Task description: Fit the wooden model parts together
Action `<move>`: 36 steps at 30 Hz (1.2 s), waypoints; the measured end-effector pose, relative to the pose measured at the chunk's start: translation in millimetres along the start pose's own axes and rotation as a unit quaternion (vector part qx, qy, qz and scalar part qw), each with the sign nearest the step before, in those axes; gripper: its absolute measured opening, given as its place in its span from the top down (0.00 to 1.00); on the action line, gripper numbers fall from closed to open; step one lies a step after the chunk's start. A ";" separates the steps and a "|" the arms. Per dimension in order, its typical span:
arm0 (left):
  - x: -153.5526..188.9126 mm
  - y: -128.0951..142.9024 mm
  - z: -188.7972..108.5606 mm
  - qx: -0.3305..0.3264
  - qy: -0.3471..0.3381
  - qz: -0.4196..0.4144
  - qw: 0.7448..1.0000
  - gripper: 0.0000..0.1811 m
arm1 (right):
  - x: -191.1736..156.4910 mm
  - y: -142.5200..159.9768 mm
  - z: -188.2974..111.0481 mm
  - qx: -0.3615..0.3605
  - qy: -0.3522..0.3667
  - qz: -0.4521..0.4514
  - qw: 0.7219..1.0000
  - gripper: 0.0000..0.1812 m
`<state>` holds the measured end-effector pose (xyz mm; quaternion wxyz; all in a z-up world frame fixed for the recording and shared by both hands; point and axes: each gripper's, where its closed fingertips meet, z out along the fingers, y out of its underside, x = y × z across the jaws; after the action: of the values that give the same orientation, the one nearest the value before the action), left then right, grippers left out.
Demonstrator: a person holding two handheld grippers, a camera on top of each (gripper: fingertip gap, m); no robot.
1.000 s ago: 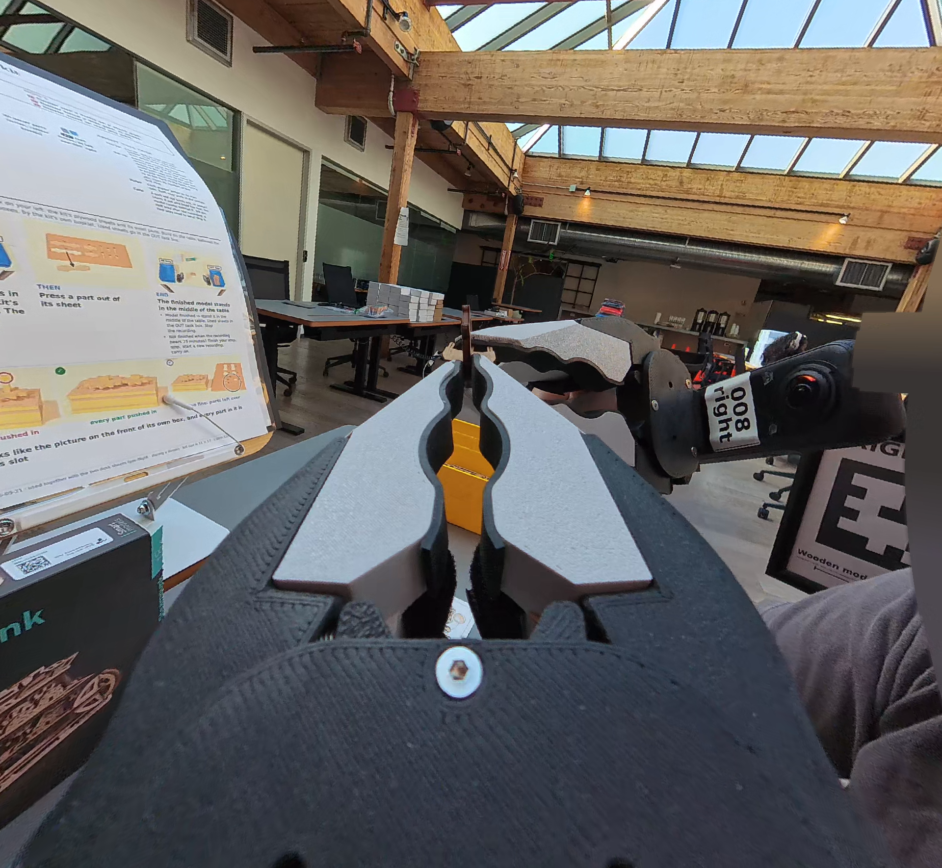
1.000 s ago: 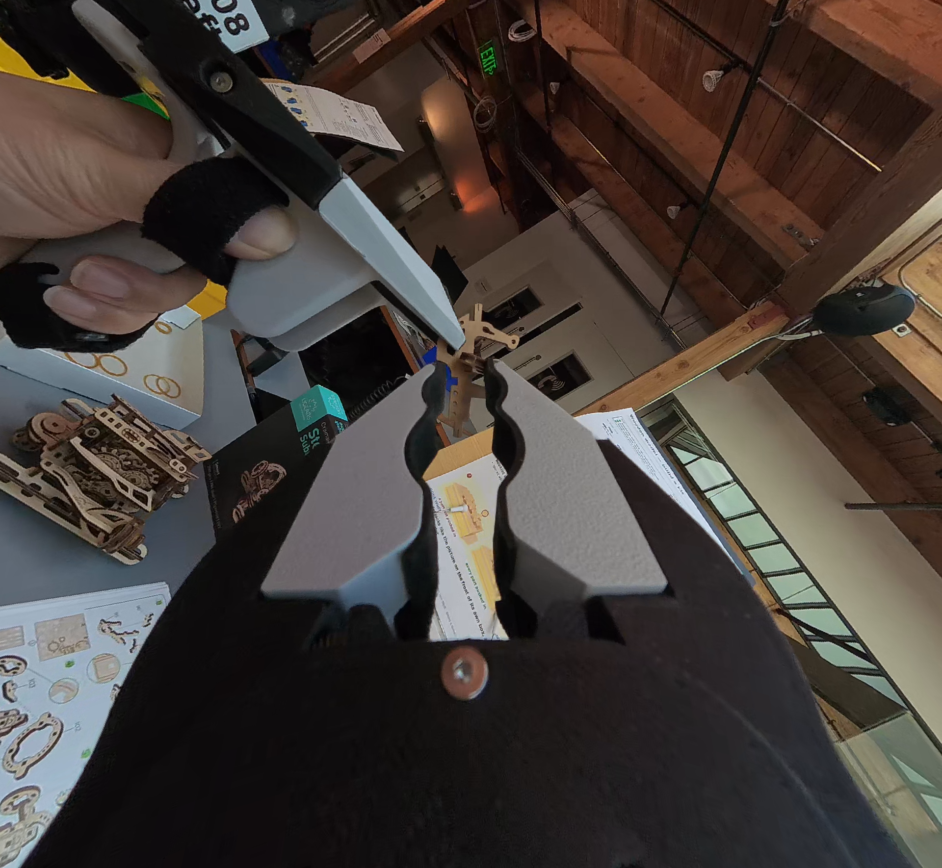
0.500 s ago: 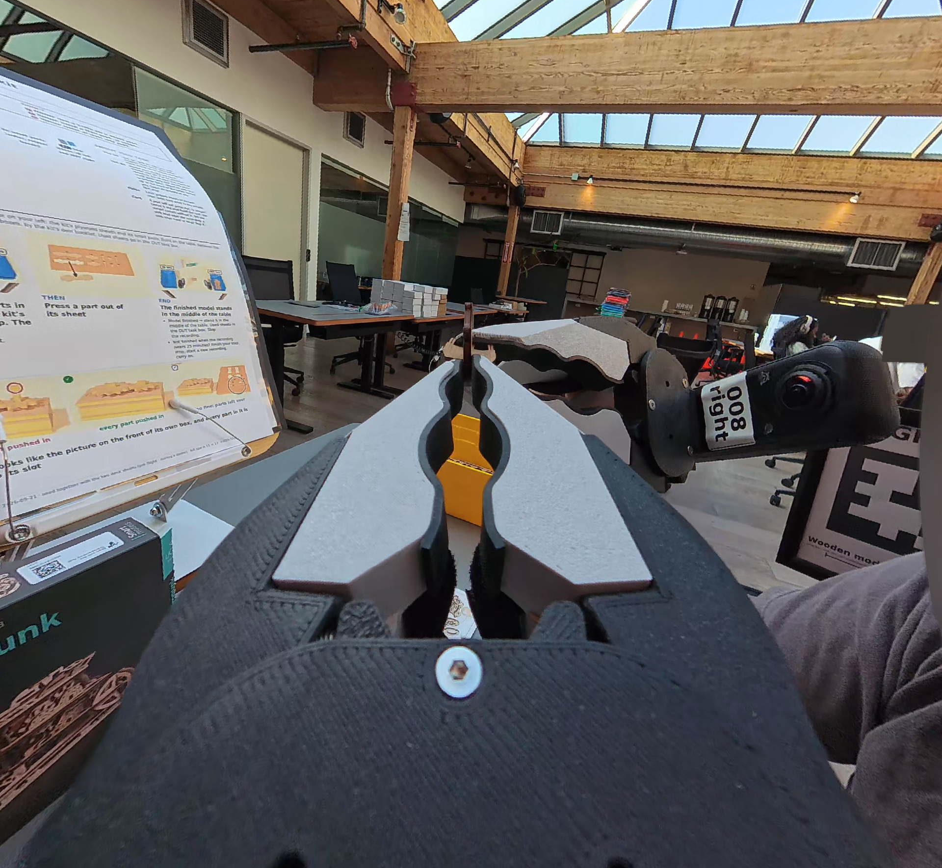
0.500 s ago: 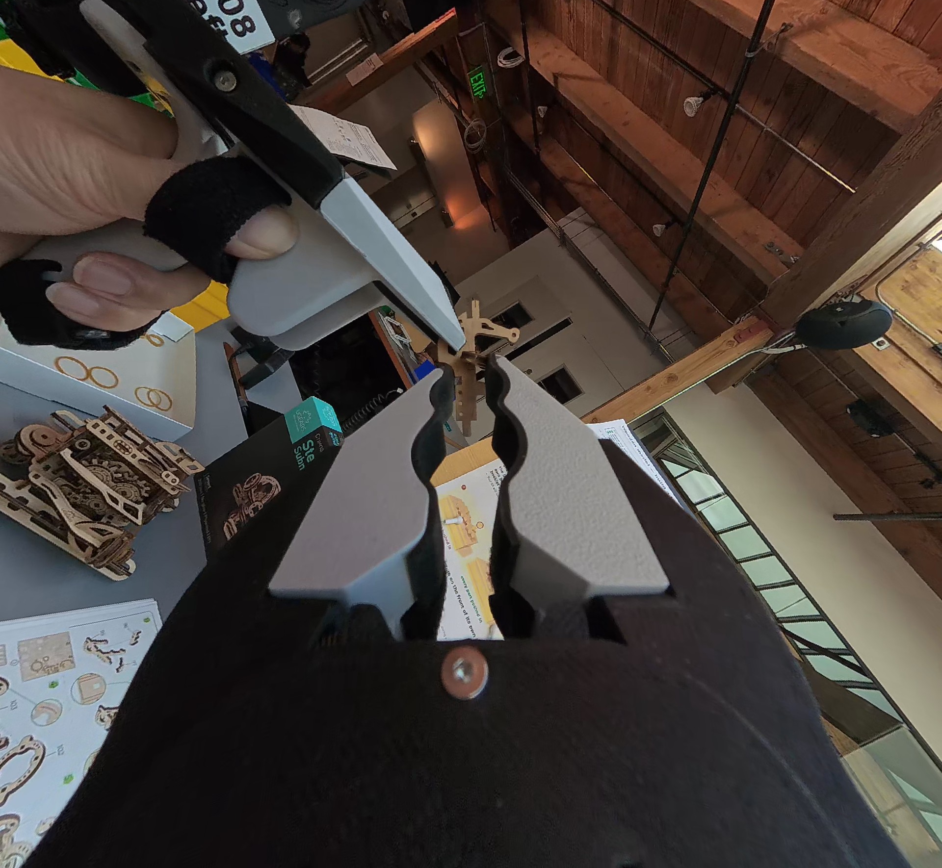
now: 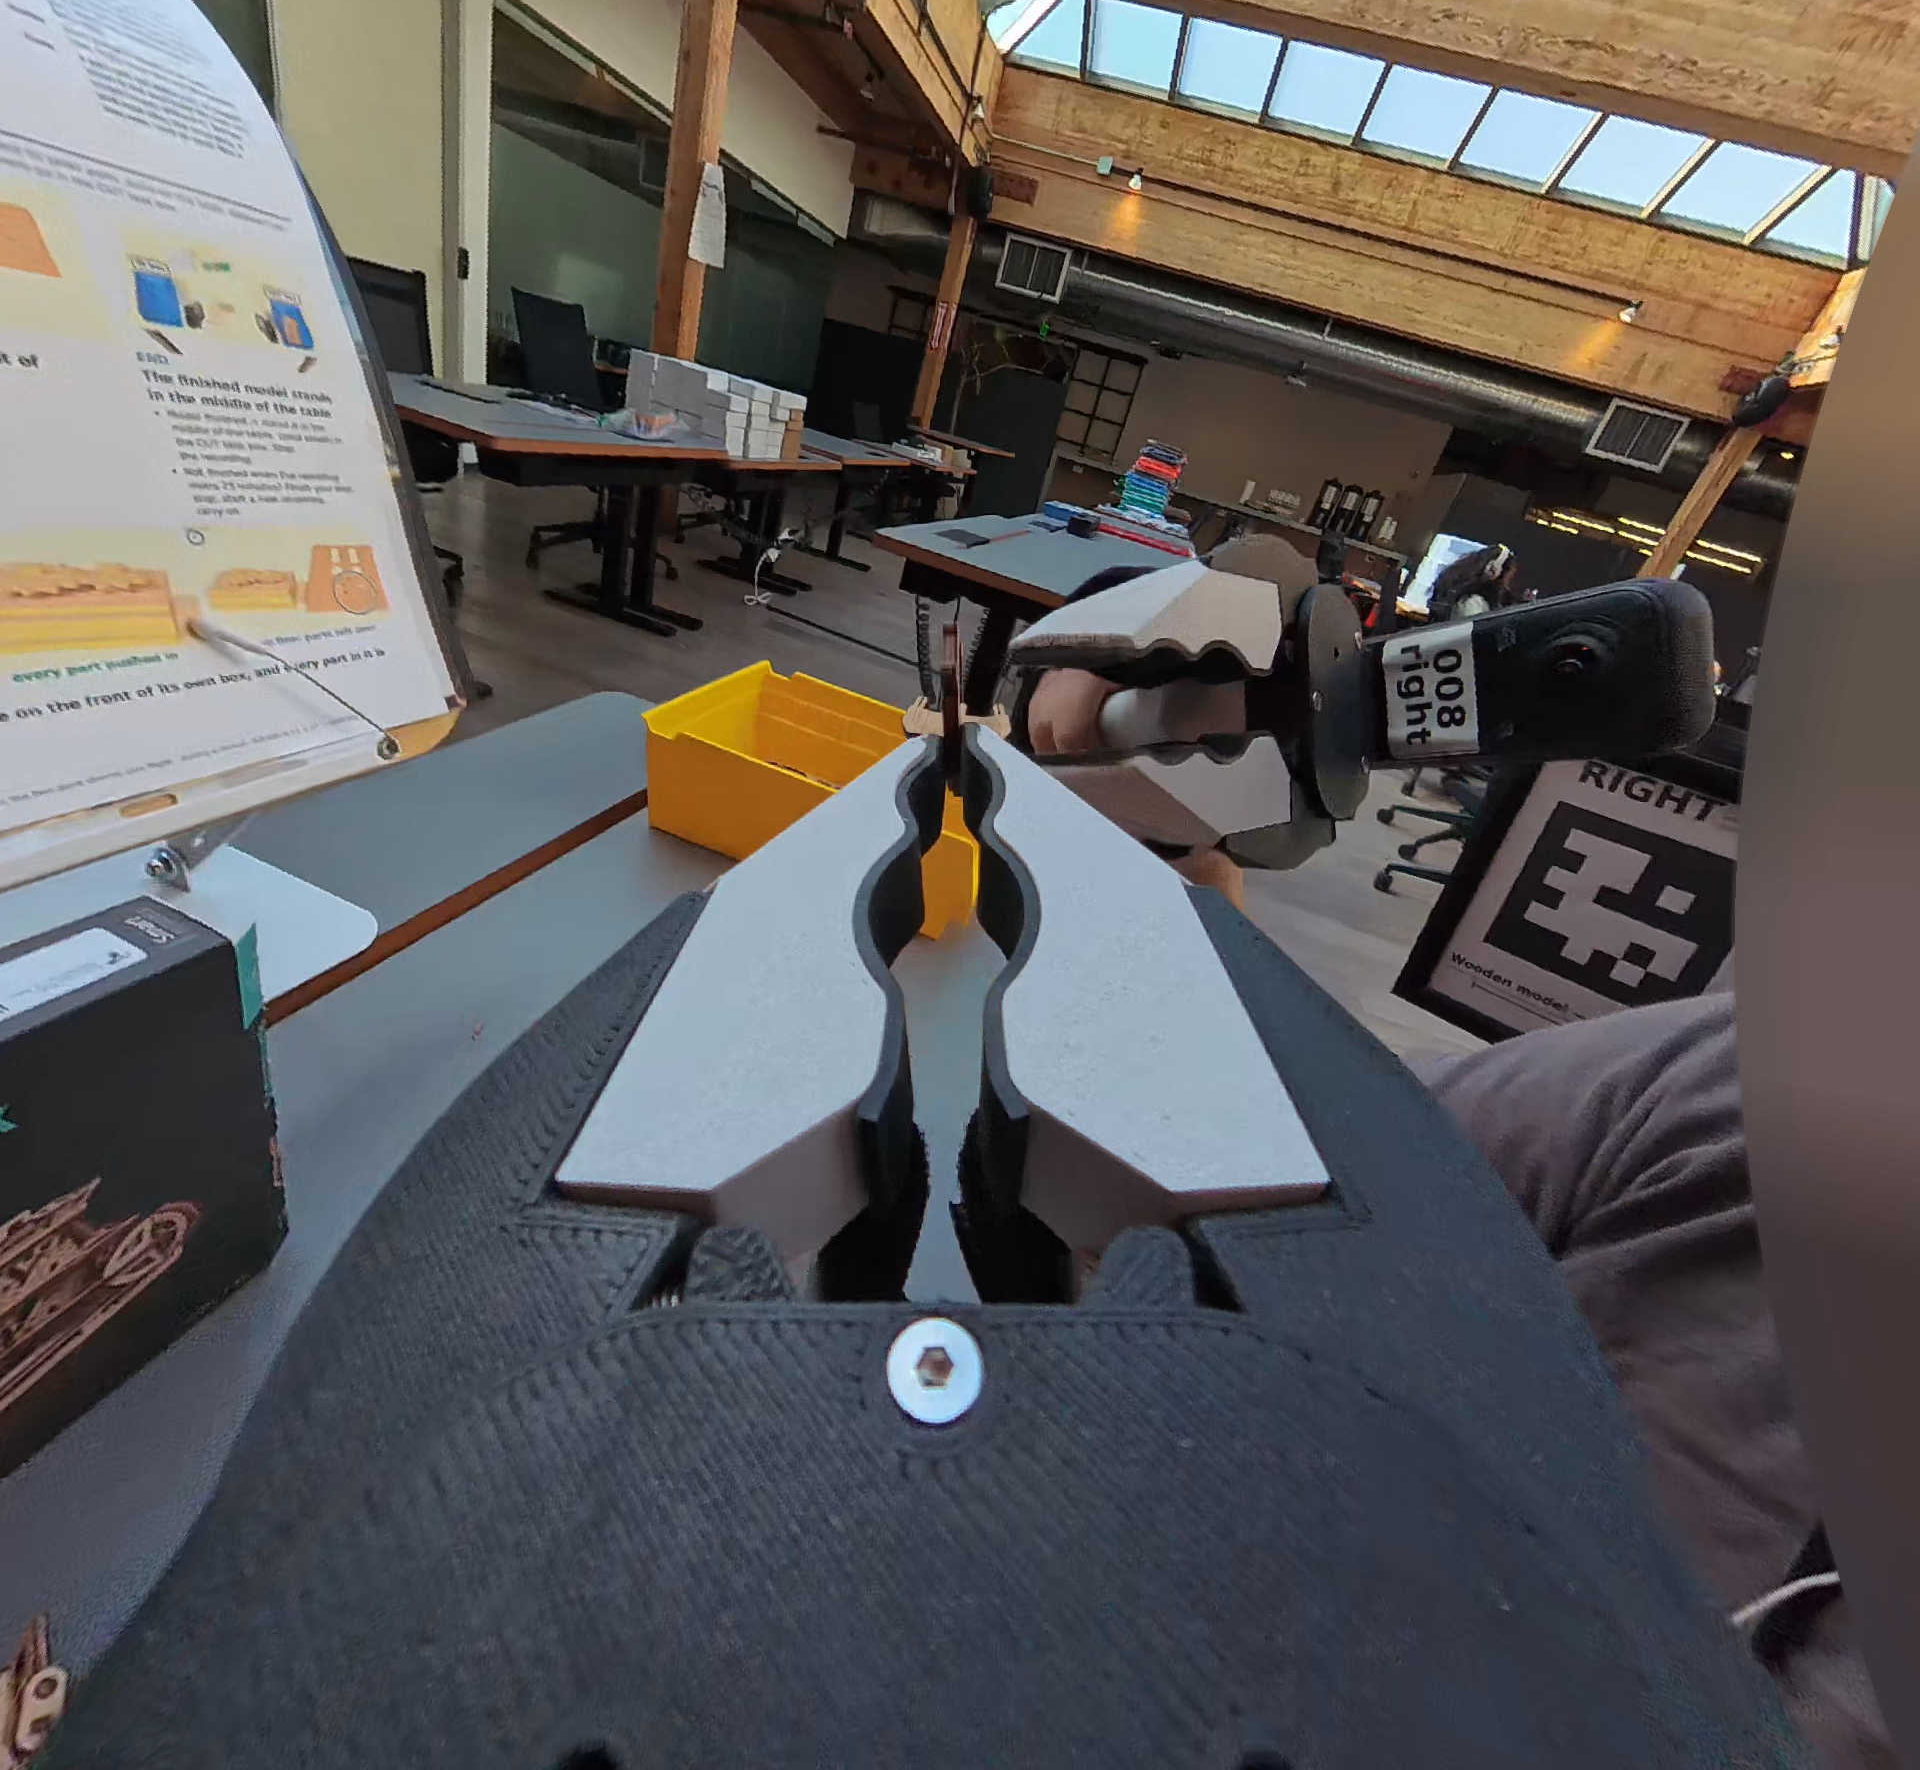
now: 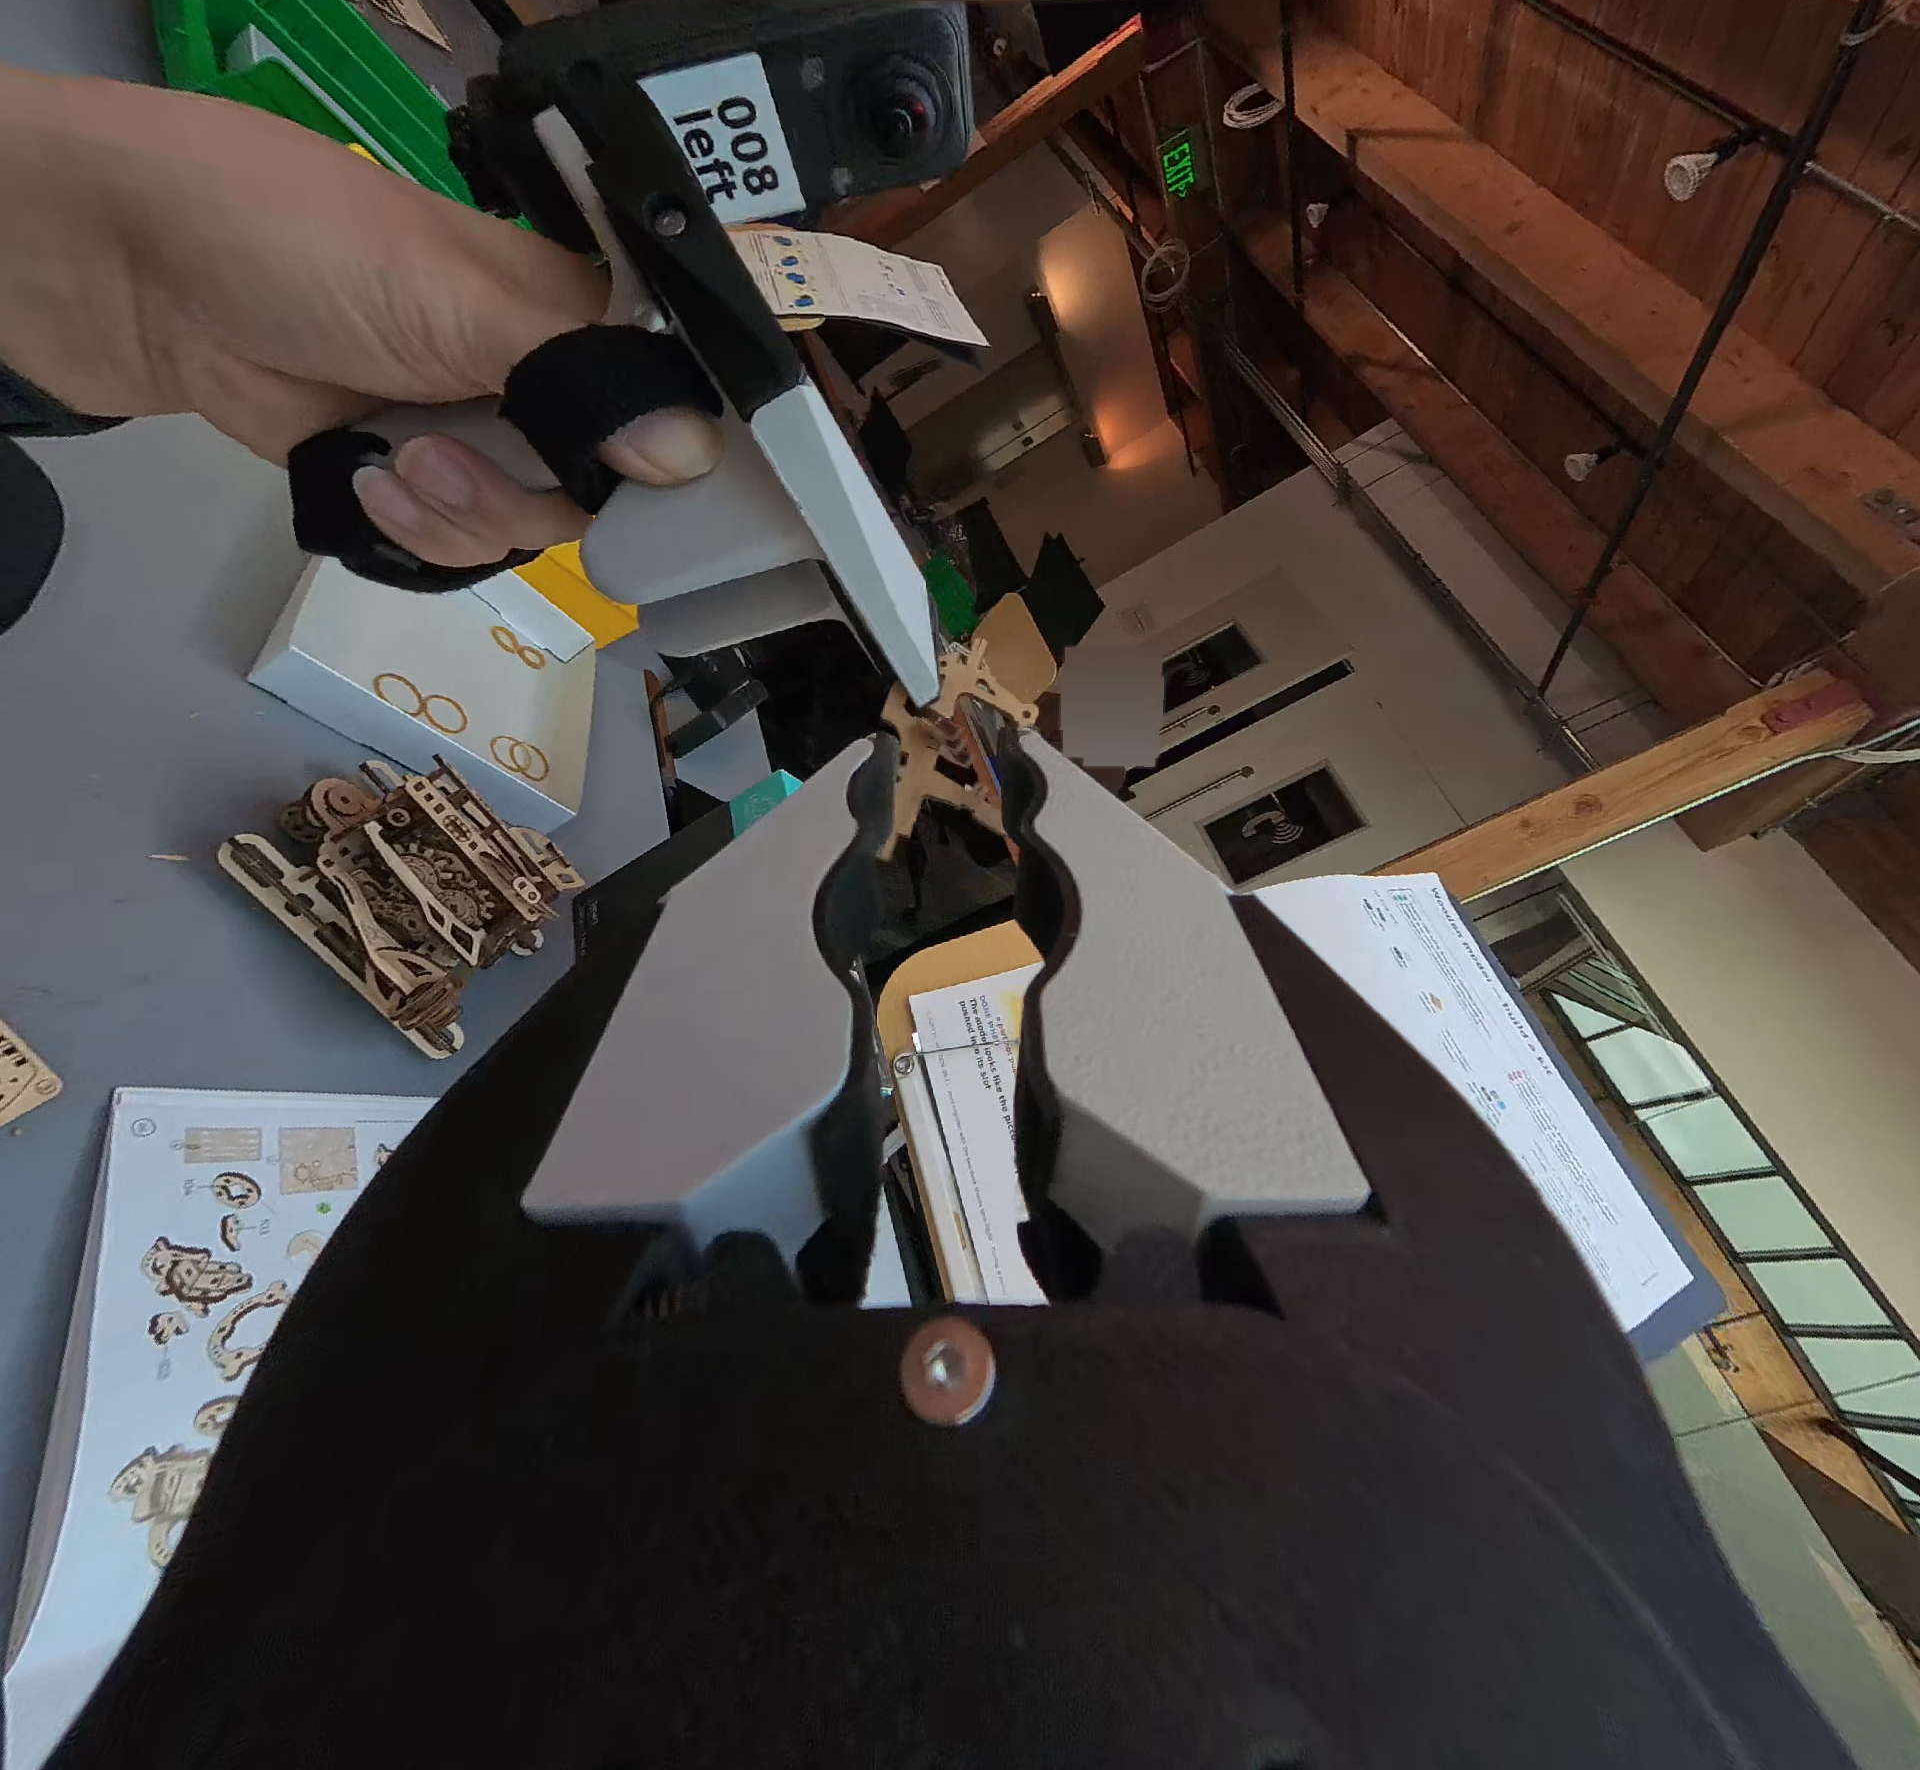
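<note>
The left wrist view looks forward along its own left tongs [image 5: 951,752], low over the grey surface [image 5: 436,816] and tilted up toward the skylights. The right wrist view is rolled sideways — ceiling beams run at its right — looking along the right tongs [image 6: 948,756] from close behind. Both share the small wooden part [image 6: 940,744] at the tips, and each catches the other's tongs — and the instruction board [image 5: 156,390].

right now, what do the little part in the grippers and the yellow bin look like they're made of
Small part: thin pale plywood, it seems, with dark cut edges that suggest laser cutting, unvarnished. Yellow bin: probably moulded plastic, uniform colour, smooth, slightly glossy walls, rounded rim.
</note>
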<state>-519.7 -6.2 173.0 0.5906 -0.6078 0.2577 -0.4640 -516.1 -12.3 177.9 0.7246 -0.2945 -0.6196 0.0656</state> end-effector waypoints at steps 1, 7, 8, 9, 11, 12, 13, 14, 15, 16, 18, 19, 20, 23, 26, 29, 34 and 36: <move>-1.5 5.6 -0.3 -0.020 0.012 -0.016 1.000 1.00 | 1.2 1.3 -4.2 -0.003 -0.004 0.001 1.000 0.90; -11.2 33.7 -3.1 -0.099 0.072 -0.116 0.986 1.00 | -19.8 9.5 -18.3 -0.006 -0.072 -0.046 0.996 0.95; -10.5 35.8 -2.8 -0.103 0.087 -0.131 0.982 1.00 | -20.4 11.4 -17.7 -0.004 -0.076 -0.042 0.996 0.95; -9.8 36.1 -2.4 -0.100 0.102 -0.144 0.979 1.00 | -19.5 11.9 -17.0 0.006 -0.079 -0.025 0.997 0.94; -6.8 37.3 -2.5 -0.101 0.136 -0.170 0.971 1.00 | -17.1 11.8 -20.2 0.042 -0.097 0.027 0.994 0.90; -6.8 36.8 -2.9 -0.098 0.148 -0.181 0.967 1.00 | -15.6 10.3 -23.9 0.066 -0.110 0.055 0.990 0.88; -7.0 36.7 -3.6 -0.096 0.157 -0.190 0.964 1.00 | -13.8 8.5 -27.9 0.089 -0.120 0.080 0.986 0.88; -6.2 37.8 -4.8 -0.100 0.168 -0.197 0.961 1.00 | -12.9 7.2 -31.6 0.110 -0.132 0.102 0.980 0.88; -3.7 39.2 -6.6 -0.106 0.182 -0.203 0.956 1.00 | -12.6 7.2 -34.2 0.126 -0.145 0.123 0.974 0.91; -0.5 40.4 -8.6 -0.112 0.198 -0.209 0.951 1.00 | -13.5 8.1 -35.3 0.136 -0.159 0.143 0.967 0.92; 3.8 45.7 -11.5 -0.131 0.214 -0.210 0.945 1.00 | -21.2 11.2 -34.7 0.138 -0.206 0.194 0.949 0.91; 3.0 48.8 -11.8 -0.140 0.209 -0.204 0.946 1.00 | -21.9 15.5 -30.9 0.127 -0.222 0.235 0.938 0.91; 1.7 50.9 -11.8 -0.146 0.200 -0.196 0.949 1.00 | -20.9 20.1 -26.0 0.111 -0.235 0.284 0.923 0.89; 2.8 54.3 -14.7 -0.160 0.192 -0.179 0.952 1.00 | -21.9 26.9 -14.5 0.086 -0.273 0.397 0.872 0.91; -3.3 61.8 -18.3 -0.185 0.157 -0.151 0.958 1.00 | -33.7 23.9 -10.2 0.072 -0.318 0.447 0.833 0.93; -5.9 66.0 -22.4 -0.202 0.141 -0.140 0.959 1.00 | -43.0 24.8 -2.4 0.038 -0.334 0.479 0.811 0.93; -7.2 71.4 -23.9 -0.216 0.140 -0.143 0.956 1.00 | -52.5 27.2 9.8 0.028 -0.294 0.363 0.884 0.90; -7.7 74.2 -23.8 -0.223 0.141 -0.145 0.954 1.00 | -57.7 24.3 9.2 0.034 -0.279 0.289 0.915 0.91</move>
<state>-526.3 -23.6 96.9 0.3242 -0.6829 0.3447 -0.5565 -531.1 -15.8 116.5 0.4813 -0.4052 -0.6822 0.3725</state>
